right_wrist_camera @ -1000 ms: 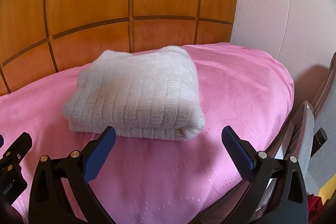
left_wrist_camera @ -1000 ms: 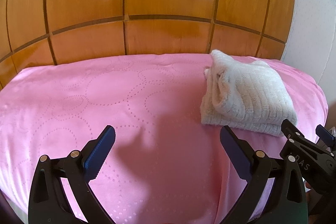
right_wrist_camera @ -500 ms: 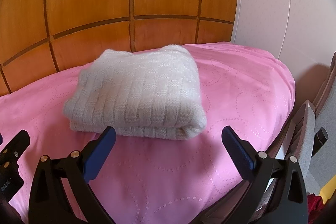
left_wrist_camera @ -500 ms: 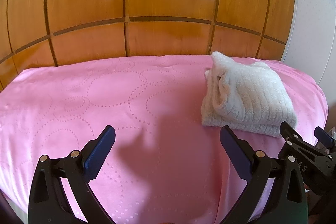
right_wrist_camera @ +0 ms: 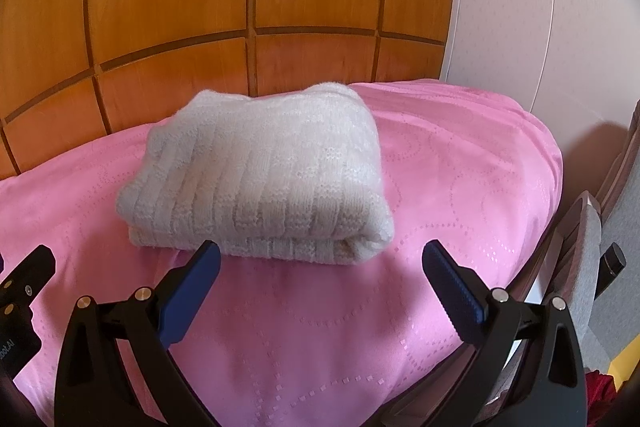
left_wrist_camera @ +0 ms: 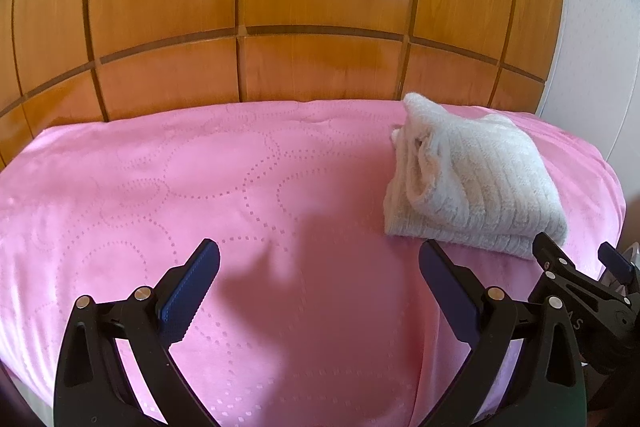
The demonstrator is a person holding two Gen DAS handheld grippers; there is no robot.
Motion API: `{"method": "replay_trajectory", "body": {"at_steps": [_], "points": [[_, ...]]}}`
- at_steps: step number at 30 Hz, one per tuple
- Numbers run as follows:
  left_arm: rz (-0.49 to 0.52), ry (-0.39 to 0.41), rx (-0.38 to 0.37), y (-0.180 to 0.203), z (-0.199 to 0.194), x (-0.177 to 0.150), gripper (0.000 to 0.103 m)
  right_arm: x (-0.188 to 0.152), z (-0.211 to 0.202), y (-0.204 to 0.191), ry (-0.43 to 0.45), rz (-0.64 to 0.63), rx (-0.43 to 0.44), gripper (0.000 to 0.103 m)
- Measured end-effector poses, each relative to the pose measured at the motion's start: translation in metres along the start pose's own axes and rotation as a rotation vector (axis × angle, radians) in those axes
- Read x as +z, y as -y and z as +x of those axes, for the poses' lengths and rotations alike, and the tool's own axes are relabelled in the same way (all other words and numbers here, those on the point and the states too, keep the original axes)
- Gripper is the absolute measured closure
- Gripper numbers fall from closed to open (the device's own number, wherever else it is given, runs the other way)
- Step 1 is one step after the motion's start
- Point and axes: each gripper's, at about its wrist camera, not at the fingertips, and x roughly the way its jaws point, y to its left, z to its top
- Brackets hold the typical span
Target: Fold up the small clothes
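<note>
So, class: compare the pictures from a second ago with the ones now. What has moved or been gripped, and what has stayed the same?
Almost nothing changed. Both views drift only slightly, so the tools barely shifted. Nothing was gripped or let go. The folded white knit garment lies as before on the pink bedcover, and the left tool and right tool stay open and empty in front of it.

The pink dotted bedspread (left_wrist_camera: 240,187) is running off the left wrist view's lower edge. The folded white knitted garment (right_wrist_camera: 260,179) is hiding the bedspread beneath it, and the grey chair (right_wrist_camera: 592,247) is being cut off at the right.
</note>
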Motion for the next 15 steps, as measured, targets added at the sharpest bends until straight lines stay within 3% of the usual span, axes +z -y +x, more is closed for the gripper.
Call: {"method": "replay_trajectory", "body": {"at_steps": [15], "points": [[-0.002,-0.026,0.012,-0.002,0.016,-0.002,0.004,0.004,0.01,0.012,0.0,0.013,0.012,0.002]]}}
